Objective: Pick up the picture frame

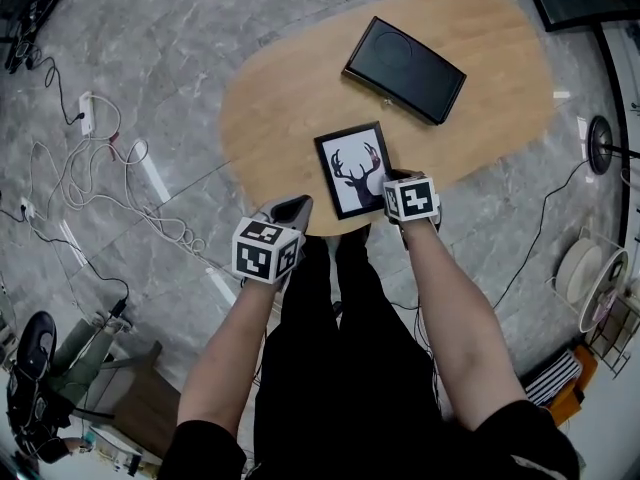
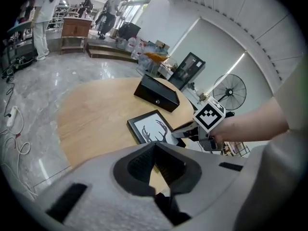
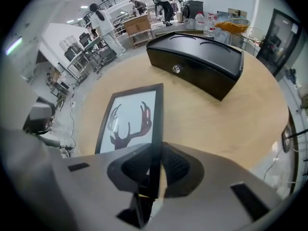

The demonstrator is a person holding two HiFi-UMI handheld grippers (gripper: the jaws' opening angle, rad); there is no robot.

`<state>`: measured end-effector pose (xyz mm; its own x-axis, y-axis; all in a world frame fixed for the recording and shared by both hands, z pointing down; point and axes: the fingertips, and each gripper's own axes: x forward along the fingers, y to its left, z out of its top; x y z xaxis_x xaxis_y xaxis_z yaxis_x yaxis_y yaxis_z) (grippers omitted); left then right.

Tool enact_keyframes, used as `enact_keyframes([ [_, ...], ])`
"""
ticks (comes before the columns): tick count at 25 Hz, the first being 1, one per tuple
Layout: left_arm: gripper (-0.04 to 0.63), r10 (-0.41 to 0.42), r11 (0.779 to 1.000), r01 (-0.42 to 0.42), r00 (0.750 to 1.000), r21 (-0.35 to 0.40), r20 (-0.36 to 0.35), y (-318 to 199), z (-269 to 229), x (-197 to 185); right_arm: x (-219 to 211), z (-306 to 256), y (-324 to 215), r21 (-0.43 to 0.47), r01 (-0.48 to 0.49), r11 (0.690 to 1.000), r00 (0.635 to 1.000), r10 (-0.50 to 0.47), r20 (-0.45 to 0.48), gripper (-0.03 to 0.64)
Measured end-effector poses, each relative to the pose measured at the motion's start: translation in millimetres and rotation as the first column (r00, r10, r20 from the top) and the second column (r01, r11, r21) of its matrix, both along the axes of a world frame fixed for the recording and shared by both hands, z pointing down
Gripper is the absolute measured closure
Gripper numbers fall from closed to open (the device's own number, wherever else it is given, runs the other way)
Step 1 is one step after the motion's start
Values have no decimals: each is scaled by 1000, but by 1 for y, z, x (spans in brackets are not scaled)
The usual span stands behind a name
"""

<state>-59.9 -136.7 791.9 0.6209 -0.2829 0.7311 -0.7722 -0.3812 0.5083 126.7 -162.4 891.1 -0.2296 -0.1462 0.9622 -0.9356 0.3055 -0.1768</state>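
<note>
r gripper (image 3: 155, 166) angled down, gripping picture frame (image 3: 129, 120) edge; l gripper (image 2: 155, 160) closed.

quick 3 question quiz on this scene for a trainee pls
1. True or false: the left tongs hold the picture frame.
2. What lies on the table beyond the frame, farther from the person? A) black box B) mug C) book
3. Fill in: the right tongs are closed on the frame's ____ edge, as the head view shows it.
Key: 1 false, they are shut and empty. 2 A. 3 right.
</note>
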Motion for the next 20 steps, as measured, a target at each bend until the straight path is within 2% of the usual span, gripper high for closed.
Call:
enact_keyframes([
  [5,583,-20,1000,20,1000,16,-10,-3,-29,-3,-8,-27,4,4,-13,1000,998,13,54,548],
  [11,583,-28,998,28,1000,56,-12,-12,-46,-5,-5,-28,0,9,-30,1000,998,30,59,543],
  [20,583,-34,999,34,999,10,-17,17,-25,-15,-6,-16,8,9,-43,999,997,43,61,545],
])
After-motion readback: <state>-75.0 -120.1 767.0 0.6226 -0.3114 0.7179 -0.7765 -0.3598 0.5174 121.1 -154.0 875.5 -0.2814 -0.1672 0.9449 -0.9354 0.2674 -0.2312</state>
